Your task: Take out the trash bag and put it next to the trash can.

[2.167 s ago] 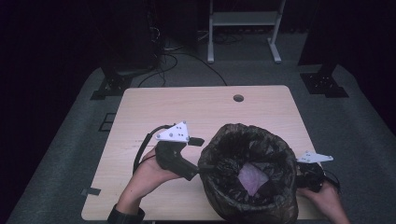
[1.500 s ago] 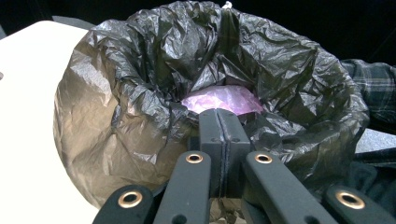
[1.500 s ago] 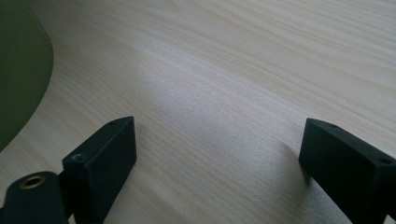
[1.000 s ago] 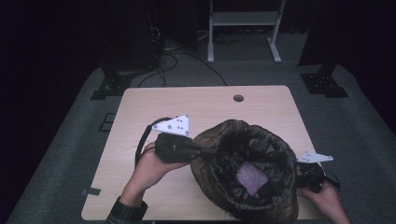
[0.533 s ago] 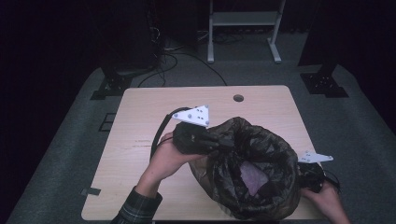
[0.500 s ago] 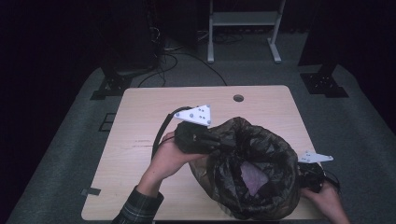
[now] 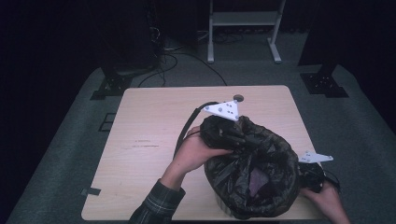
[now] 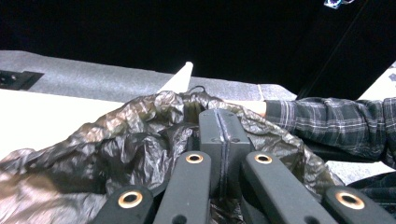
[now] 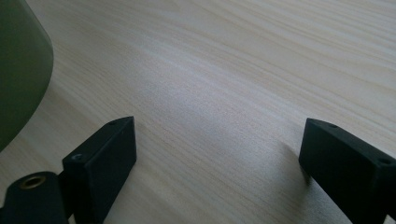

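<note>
Looking down from the high view, a crumpled black plastic bin bag [image 7: 254, 175] lined a container standing at the near right of the pale wooden table [image 7: 149, 135], its mouth gaping upward with something purplish lying inside. The left gripper [image 7: 223, 133] sat at about ten o'clock on the bag's rim, the left hand [image 7: 198, 151] wrapped around it, while the right gripper [image 7: 312, 172] rested at roughly three o'clock, just beside the bag's wall, with the right hand [image 7: 329, 203] behind it. The left hand was plainly the one engaged with the film; any further tug on the rim would likely run from that ten o'clock corner. In the left gripper view, the jaws were pressed flat together with the glossy bag film bunched around and under them, so they looked clamped on a fold of the rim, and a plaid sleeve [image 8: 327, 123] lay at two o'clock beyond. In the right gripper view, the jaws stood wide apart over bare table, holding nothing, with the container's rounded greenish wall [image 9: 18, 70] at ten o'clock.
</note>
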`<control>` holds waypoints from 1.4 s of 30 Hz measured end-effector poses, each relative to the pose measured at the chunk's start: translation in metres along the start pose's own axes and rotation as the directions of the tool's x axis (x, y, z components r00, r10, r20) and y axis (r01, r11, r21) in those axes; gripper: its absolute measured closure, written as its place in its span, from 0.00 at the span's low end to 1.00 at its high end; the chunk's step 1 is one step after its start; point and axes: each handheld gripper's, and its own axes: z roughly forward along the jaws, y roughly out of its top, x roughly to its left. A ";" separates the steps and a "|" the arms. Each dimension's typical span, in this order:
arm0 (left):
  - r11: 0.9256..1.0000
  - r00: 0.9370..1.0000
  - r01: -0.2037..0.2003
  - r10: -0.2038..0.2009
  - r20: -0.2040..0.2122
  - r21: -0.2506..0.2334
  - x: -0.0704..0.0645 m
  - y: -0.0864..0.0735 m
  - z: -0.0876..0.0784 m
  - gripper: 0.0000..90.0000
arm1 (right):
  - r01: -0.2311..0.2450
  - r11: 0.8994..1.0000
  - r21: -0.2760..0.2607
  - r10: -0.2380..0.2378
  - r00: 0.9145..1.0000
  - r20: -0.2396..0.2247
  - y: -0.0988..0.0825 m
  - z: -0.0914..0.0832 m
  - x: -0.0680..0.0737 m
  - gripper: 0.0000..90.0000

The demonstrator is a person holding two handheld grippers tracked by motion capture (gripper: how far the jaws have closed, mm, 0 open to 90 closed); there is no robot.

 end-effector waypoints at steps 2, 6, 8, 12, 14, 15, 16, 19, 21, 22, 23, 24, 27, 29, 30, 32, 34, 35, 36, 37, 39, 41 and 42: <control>1.000 1.000 0.000 0.000 0.004 0.000 0.001 0.003 0.004 0.99 | 0.000 1.000 0.000 0.000 1.000 0.000 0.000 0.000 0.000 0.11; 1.000 1.000 -0.001 0.001 0.016 -0.003 0.003 0.009 0.013 0.99 | 0.000 1.000 0.000 0.000 1.000 0.000 0.000 0.000 0.000 0.11; 1.000 1.000 -0.005 0.005 0.019 -0.001 0.004 0.012 0.018 0.99 | 0.000 1.000 0.000 0.000 1.000 0.000 0.000 0.000 0.000 0.11; 1.000 1.000 0.003 -0.003 0.024 -0.001 0.009 0.017 0.030 0.99 | 0.000 1.000 0.000 0.000 1.000 0.000 0.000 0.000 0.000 0.11; 1.000 1.000 0.006 -0.006 0.025 -0.002 0.011 0.020 0.035 0.99 | -0.002 1.000 0.000 0.002 1.000 0.000 0.000 0.000 0.000 0.11; 1.000 1.000 0.006 -0.006 0.028 0.000 0.012 0.022 0.038 0.99 | -0.001 1.000 0.000 0.001 1.000 0.000 0.000 0.000 0.000 0.11; 1.000 1.000 0.004 -0.004 0.027 0.000 0.013 0.024 0.042 1.00 | -0.001 1.000 0.000 0.001 1.000 0.000 0.000 0.000 0.000 0.11; 1.000 1.000 0.007 -0.007 0.031 0.002 0.015 0.029 0.052 1.00 | 0.000 1.000 0.000 0.000 1.000 0.000 0.000 0.000 0.000 0.11; 1.000 0.999 0.005 -0.005 0.036 0.011 0.017 0.032 0.060 1.00 | -0.001 1.000 0.000 0.001 1.000 0.000 0.000 0.000 0.000 0.11; 1.000 0.999 0.006 -0.006 0.039 0.012 0.017 0.034 0.064 1.00 | -0.001 1.000 0.000 0.001 1.000 0.000 0.000 0.000 0.000 0.11; 1.000 0.999 0.003 -0.004 0.044 0.019 0.017 0.035 0.068 1.00 | -0.002 1.000 0.000 0.002 1.000 0.000 0.000 0.000 0.000 0.11; 1.000 0.999 0.001 -0.002 0.045 0.024 0.017 0.037 0.072 1.00 | -0.002 1.000 0.000 0.002 1.000 0.000 0.000 0.000 0.000 0.11; 0.999 0.999 -0.011 0.008 0.048 0.045 0.014 0.040 0.085 1.00 | -0.002 1.000 0.002 0.002 1.000 -0.002 0.000 0.000 0.000 0.11; 0.998 0.999 -0.015 0.012 0.049 0.065 0.013 0.040 0.092 1.00 | -0.002 1.000 0.002 0.002 1.000 -0.002 0.000 0.000 0.000 0.11; 0.997 0.999 -0.014 0.011 0.048 0.071 0.012 0.040 0.094 1.00 | -0.002 1.000 0.002 0.002 1.000 -0.002 0.000 0.000 0.000 0.11; 0.996 0.999 -0.016 0.012 0.047 0.089 0.010 0.039 0.099 1.00 | -0.002 1.000 0.002 0.002 1.000 -0.001 0.000 0.000 0.000 0.11; 0.994 0.999 -0.021 0.017 0.042 0.105 0.009 0.037 0.103 1.00 | -0.003 1.000 0.001 0.003 1.000 0.000 0.000 0.000 0.000 0.11; 0.993 0.999 -0.023 0.019 0.040 0.114 0.009 0.037 0.105 1.00 | -0.003 1.000 0.001 0.003 1.000 0.000 0.000 0.000 0.000 0.11; 0.993 0.999 -0.025 0.021 0.036 0.117 0.008 0.036 0.107 0.99 | -0.002 1.000 0.002 0.002 1.000 -0.001 0.000 0.000 0.000 0.11; 0.992 0.999 -0.027 0.023 0.034 0.122 0.007 0.035 0.109 0.99 | -0.002 1.000 0.002 0.002 1.000 -0.001 0.000 0.000 0.000 0.11; 0.989 0.999 -0.030 0.026 0.030 0.144 0.007 0.033 0.112 0.99 | -0.002 1.000 0.002 0.002 1.000 -0.001 0.000 0.000 0.000 0.11; 0.985 0.999 -0.033 0.030 0.021 0.169 0.006 0.032 0.116 0.99 | 0.000 1.000 0.001 0.000 1.000 0.000 0.000 0.000 0.000 0.11; 0.983 0.999 -0.036 0.033 0.019 0.179 0.006 0.031 0.117 0.99 | 0.000 1.000 0.001 0.000 1.000 0.000 0.000 0.000 0.000 0.11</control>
